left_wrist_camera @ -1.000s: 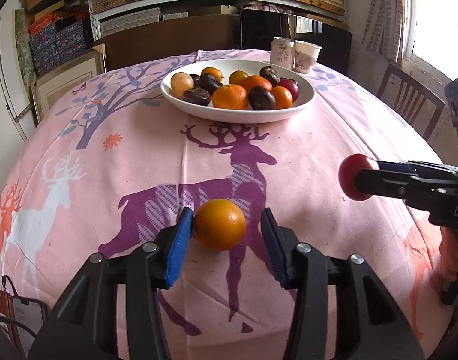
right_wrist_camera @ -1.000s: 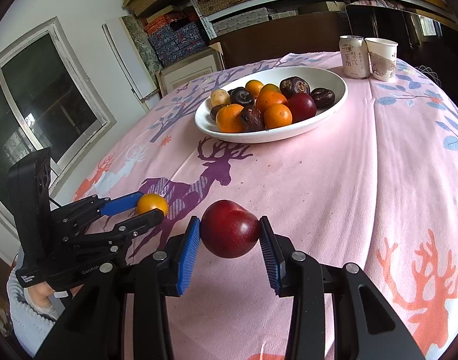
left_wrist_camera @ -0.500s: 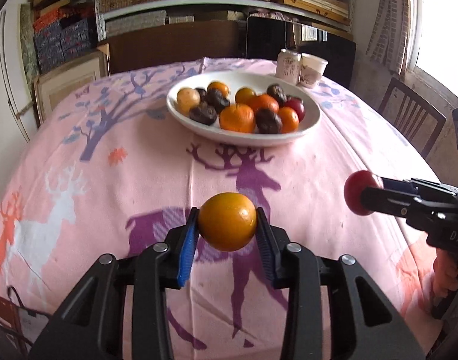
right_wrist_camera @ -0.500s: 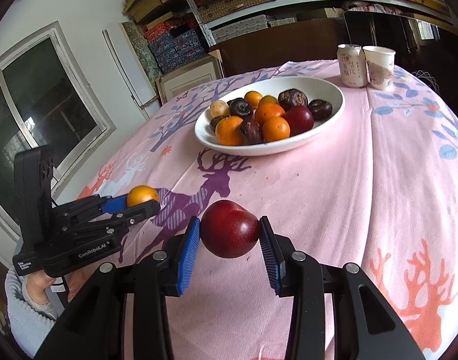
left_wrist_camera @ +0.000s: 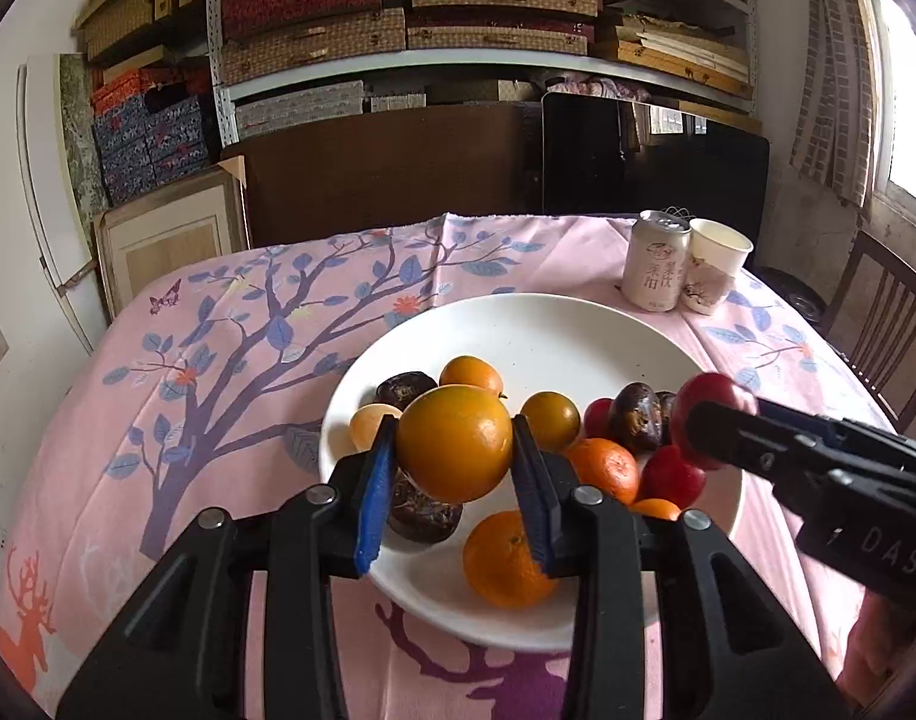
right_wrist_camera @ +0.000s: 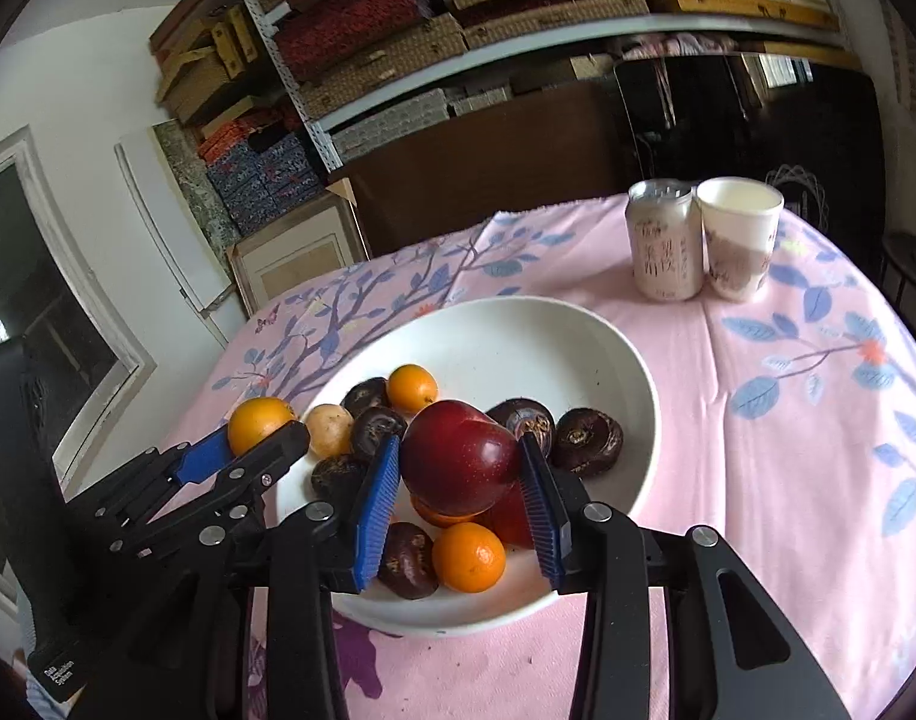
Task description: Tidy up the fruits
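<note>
both claws loaded over the white round bowl (left_wrist_camera: pixel 577 324): left gripper (left_wrist_camera: pixel 455 468) clamps the round orange (left_wrist_camera: pixel 455 450), right gripper (right_wrist_camera: pixel 460 480) clamps the dark red plum (right_wrist_camera: pixel 460 456), free space at 12 o'clock.

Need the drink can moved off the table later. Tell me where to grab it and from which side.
Grip the drink can across its round body at mid-height, jaws level. It stands upright, so a side grip suits it. Come from the bowl side or its free left: the paper cup stands tight against its right, leaving no room for a finger there.
</note>
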